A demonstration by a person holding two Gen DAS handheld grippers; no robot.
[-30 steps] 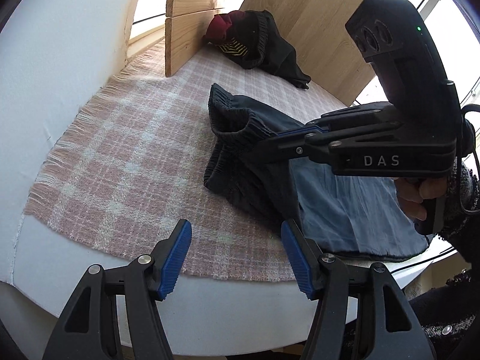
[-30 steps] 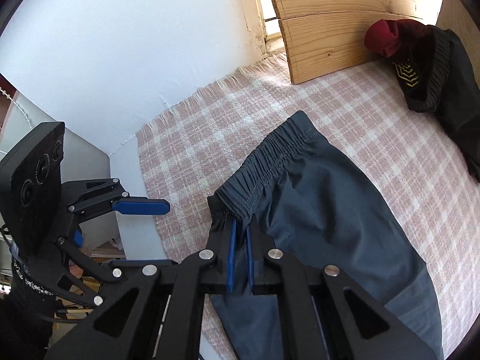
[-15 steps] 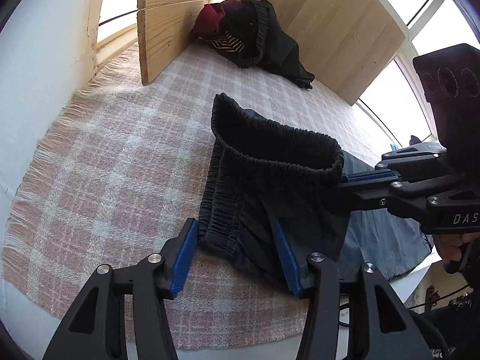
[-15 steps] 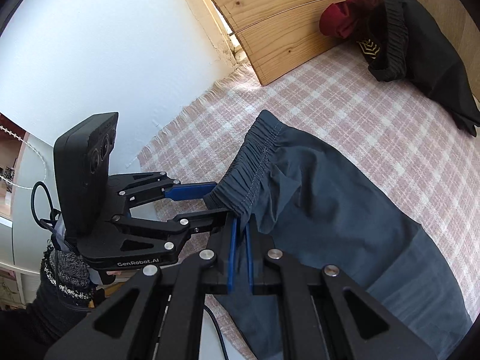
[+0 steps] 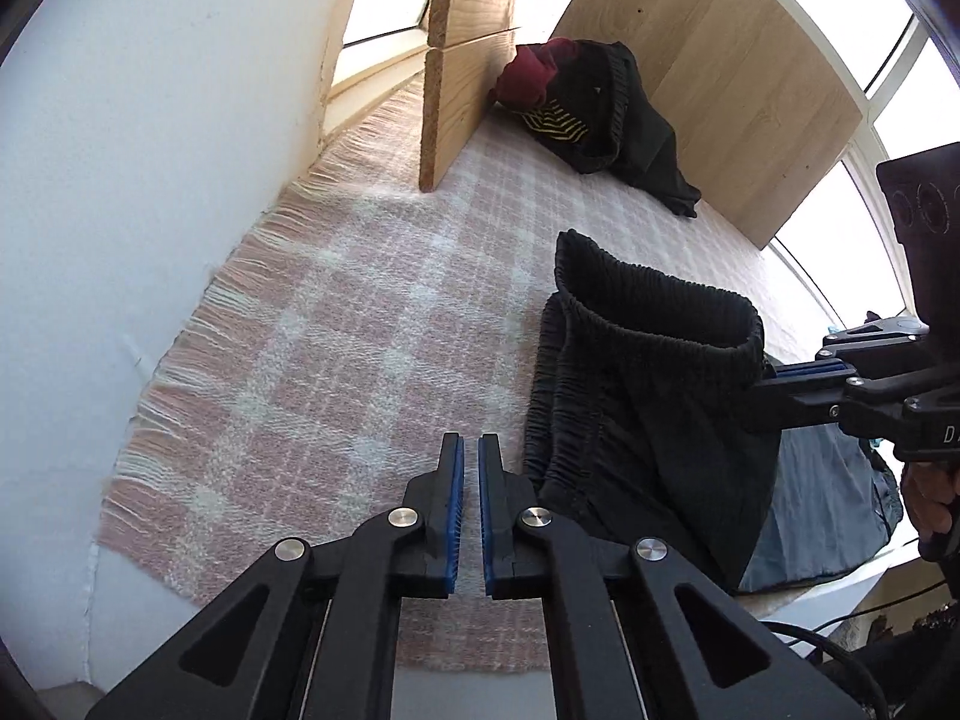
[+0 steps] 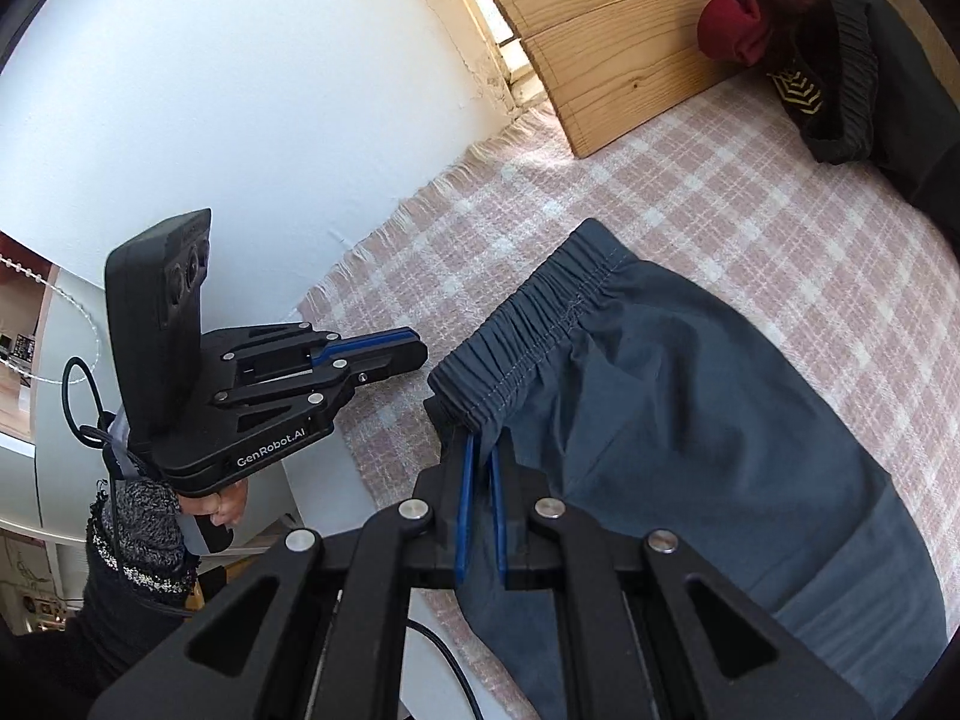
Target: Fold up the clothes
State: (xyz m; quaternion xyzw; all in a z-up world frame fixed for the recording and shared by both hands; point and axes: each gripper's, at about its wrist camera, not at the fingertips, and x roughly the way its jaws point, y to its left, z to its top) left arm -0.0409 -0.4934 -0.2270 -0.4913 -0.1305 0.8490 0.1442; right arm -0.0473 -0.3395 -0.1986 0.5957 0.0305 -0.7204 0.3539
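Dark blue-grey shorts [image 6: 690, 396] with an elastic waistband lie on a pink plaid blanket [image 6: 750, 192]. My right gripper [image 6: 483, 447] is shut on the near end of the waistband. In the left wrist view that gripper [image 5: 774, 375] holds the waistband [image 5: 654, 306] lifted into an open loop, and the rest of the shorts [image 5: 636, 456] hangs down to the blanket. My left gripper [image 5: 470, 441] is shut with nothing between its pads, just left of the shorts' gathered edge. From the right wrist view, the left gripper [image 6: 414, 351] sits close beside the waistband corner without touching it.
A heap of black and dark red clothes [image 5: 588, 108] lies at the far end against wooden boards [image 5: 738, 84]. Another wooden board [image 5: 456, 90] stands on the left. The white wall [image 5: 150, 180] borders the blanket's fringe [image 5: 198, 330]. The table edge [image 5: 468, 690] is close below me.
My left gripper went from open around the lower waistband to shut on nothing, now left of the shorts. The right gripper kept its hold and raised the waistband.
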